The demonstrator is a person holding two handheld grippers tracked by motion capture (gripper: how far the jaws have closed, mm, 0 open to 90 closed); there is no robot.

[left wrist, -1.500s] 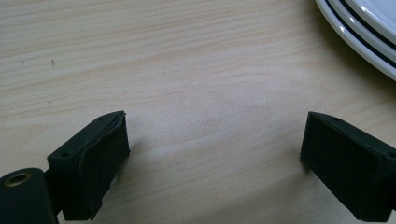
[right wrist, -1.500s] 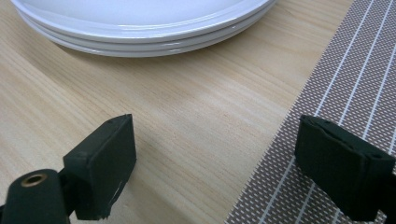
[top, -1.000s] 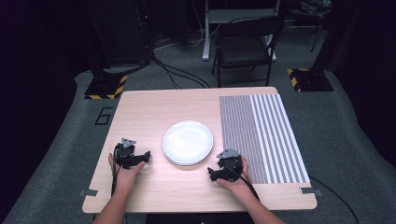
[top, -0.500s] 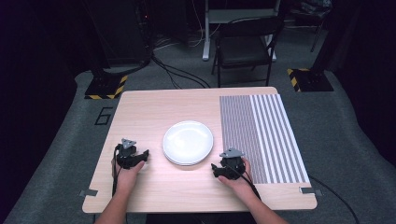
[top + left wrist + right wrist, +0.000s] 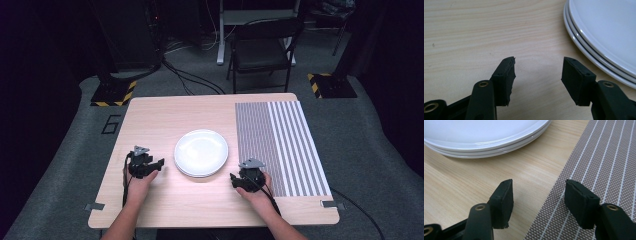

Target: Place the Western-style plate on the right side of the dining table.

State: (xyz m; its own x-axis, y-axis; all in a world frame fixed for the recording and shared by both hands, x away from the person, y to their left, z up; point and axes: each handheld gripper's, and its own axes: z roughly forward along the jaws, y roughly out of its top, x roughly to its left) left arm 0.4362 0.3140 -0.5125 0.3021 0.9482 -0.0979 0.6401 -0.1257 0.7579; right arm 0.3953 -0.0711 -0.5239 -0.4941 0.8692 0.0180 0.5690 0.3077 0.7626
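One wooden table (image 5: 165,120) is seen from the high view, set on grey carpet, with a folding chair (image 5: 262,47) standing well behind its far edge. One striped placemat (image 5: 282,145) is laid along the table's right side, its long axis running from the near edge to the far edge, stripes running the same way.

Near the middle of the table, just left of the placemat, a stack of white plates (image 5: 201,152) is sitting flat — three rims can be counted in the right gripper view (image 5: 486,142). Being round, no direction can be given for it.

Two grippers are held low at the near side, one per hand. The left gripper (image 5: 159,163) is parked just left of the stack, jaws spread wide with nothing between them — bare wood is seen in the gap in the left gripper view (image 5: 537,72). The right gripper (image 5: 233,178) is near the stack's lower right, also spread and empty, one jaw over wood and the other over the placemat's edge (image 5: 539,195). Nothing is lying between either gripper and the plates.
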